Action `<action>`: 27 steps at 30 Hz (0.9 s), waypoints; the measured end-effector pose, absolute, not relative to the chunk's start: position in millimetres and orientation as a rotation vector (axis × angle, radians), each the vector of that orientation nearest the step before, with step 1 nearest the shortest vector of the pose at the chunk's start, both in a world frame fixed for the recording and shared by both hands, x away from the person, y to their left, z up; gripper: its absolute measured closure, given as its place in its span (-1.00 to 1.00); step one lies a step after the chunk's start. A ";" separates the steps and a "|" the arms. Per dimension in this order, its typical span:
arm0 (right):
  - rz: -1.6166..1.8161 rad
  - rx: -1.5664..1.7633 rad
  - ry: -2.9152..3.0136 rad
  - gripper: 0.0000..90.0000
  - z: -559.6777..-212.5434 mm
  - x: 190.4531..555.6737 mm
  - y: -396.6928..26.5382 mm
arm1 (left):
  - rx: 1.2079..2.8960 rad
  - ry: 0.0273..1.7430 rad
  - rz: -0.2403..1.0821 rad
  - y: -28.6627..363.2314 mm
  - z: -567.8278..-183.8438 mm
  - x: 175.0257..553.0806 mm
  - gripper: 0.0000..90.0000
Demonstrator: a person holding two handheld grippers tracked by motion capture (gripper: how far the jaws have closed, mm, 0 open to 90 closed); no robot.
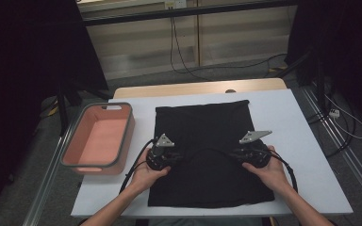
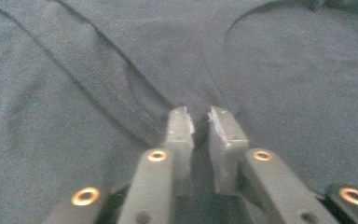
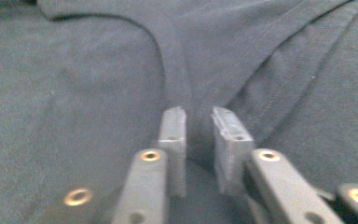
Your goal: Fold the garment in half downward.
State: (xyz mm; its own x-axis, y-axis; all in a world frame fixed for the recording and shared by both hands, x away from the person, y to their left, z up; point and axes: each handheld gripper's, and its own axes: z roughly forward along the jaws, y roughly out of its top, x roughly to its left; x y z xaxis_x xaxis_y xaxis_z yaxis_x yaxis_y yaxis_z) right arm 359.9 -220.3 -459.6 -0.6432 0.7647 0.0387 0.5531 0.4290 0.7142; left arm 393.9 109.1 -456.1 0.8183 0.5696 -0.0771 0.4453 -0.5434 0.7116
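Left of the black garment (image 1: 207, 150), a pink bin (image 1: 99, 136).

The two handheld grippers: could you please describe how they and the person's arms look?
The left gripper and right gripper each have a round black body topped by a grey three-cornered plate, with a black cable looping back toward the person. In the gripper views, the dark jaw arms carry brass-coloured rivets and end in grey, blocky fingertips. The forearms are bare, with no sleeves showing.

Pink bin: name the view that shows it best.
High view: the pink bin sits whole at the table's left edge, beside the black cloth. Both gripper views look at that cloth instead.
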 end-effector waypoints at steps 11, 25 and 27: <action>1.136 1.127 2.350 0.95 -451.4 361.7 -226.8 | 2.142 0.739 0.185 114.2 -446.0 394.7 0.96; 1.253 1.104 2.243 0.97 -420.3 365.3 -234.4 | 1.998 0.750 0.211 123.6 -406.6 400.0 0.97; 1.269 1.093 2.231 0.97 -415.0 364.6 -235.1 | 1.984 0.746 0.213 125.1 -401.1 399.5 0.98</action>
State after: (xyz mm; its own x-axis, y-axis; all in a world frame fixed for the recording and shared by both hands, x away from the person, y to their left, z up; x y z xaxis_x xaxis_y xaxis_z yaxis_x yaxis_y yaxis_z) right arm 364.6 -235.1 -415.0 -0.6411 0.7643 0.0700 0.4506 0.3010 0.8405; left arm 399.5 125.1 -401.1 0.7967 0.5843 -0.1544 0.4146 -0.3426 0.8430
